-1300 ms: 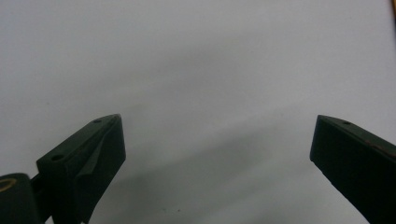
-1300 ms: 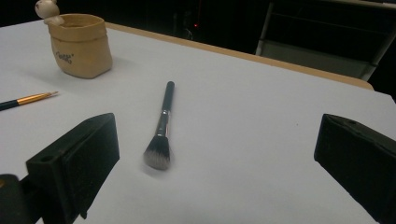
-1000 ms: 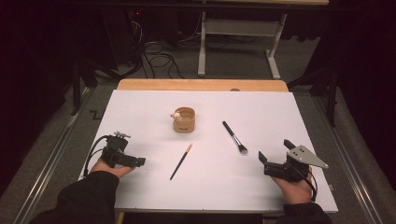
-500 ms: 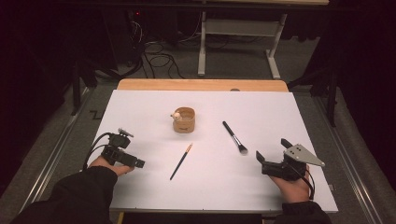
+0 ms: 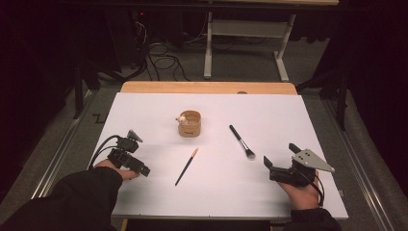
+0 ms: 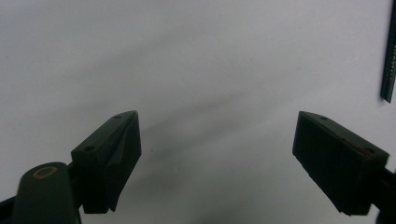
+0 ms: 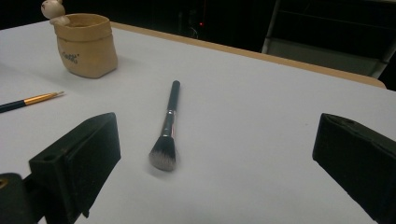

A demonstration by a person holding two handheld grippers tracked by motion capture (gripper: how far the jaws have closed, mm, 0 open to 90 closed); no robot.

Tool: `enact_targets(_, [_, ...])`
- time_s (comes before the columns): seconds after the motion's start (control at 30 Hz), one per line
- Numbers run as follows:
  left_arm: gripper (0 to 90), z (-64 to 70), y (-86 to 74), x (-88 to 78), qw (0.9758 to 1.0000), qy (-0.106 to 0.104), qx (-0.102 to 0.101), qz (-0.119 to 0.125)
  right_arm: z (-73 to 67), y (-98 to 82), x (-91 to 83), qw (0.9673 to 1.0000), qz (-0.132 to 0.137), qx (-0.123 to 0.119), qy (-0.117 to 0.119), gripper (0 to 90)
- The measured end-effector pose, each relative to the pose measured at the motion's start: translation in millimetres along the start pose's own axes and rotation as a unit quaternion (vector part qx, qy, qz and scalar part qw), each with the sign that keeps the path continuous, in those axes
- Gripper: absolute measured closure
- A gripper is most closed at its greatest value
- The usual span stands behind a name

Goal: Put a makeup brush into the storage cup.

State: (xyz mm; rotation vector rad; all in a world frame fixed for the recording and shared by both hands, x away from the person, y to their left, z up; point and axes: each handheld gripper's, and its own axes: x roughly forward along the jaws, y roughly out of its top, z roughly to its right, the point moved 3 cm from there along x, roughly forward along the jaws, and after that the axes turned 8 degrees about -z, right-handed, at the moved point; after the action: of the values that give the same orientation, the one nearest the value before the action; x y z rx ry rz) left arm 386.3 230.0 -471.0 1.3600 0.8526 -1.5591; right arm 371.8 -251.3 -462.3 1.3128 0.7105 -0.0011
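Note:
A small tan pouch-like cup (image 5: 189,124) with a little figure on its rim stands mid-table. A thin paintbrush (image 5: 186,166) lies in front of it, and a black makeup brush (image 5: 242,141) lies to its right. My left gripper (image 5: 143,169) hovers at the near left, pointing down at bare white table (image 6: 217,122). It is open, its jaws have just been closing a little, and nothing is between them. The paintbrush's dark handle end (image 6: 388,51) is at that view's right edge. My right gripper (image 5: 268,168) is open at the near right and faces the makeup brush (image 7: 168,126), apart from it.
The white table top (image 5: 298,120) has a wooden strip (image 5: 207,87) along its far edge. Past it, on the floor, are cables and a metal stand. The cup (image 7: 86,44) and paintbrush tip (image 7: 44,97) lie far left in the right gripper view.
My left gripper has shifted slightly toward the near edge and tipped down. The right gripper, both brushes and the cup have not moved.

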Motion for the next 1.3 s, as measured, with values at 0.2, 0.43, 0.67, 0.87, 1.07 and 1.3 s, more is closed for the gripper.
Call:
enact_targets(0.2, [19.2, 12.1, 5.2, 0.2, 0.9999, -0.003, 0.009, 0.008, 0.1, 0.1, -0.1, 1.0000, 0.001, 0.000, 0.000, 1.8])
enact_targets(0.43, [23.5, 36.0, 13.5, 3.1, 0.9990, 0.006, 0.038, 0.022, -0.6, 0.1, 0.6, 1.0000, 0.000, -0.001, 0.000, 2.0])
enact_targets(0.67, [29.3, 57.0, 21.6, 6.6, 0.9973, 0.001, 0.066, 0.032, 0.7, 0.4, -1.0, 1.0000, 0.003, 0.001, -0.002, 2.1])
enact_targets(0.87, [35.1, 76.2, 28.9, 6.8, 0.9958, -0.013, 0.084, 0.036, 0.8, 0.5, -0.9, 1.0000, 0.003, 0.001, -0.001, 2.2])
enact_targets(1.07, [40.2, 90.2, 36.6, 8.9, 0.9943, -0.016, 0.098, 0.039, 1.0, 0.6, -1.1, 1.0000, 0.004, 0.001, 0.000, 2.2])
enact_targets(1.3, [44.1, 105.1, 43.4, 13.1, 0.9929, -0.014, 0.112, 0.037, 1.6, 0.7, -1.1, 1.0000, 0.005, 0.002, 0.000, 2.2])
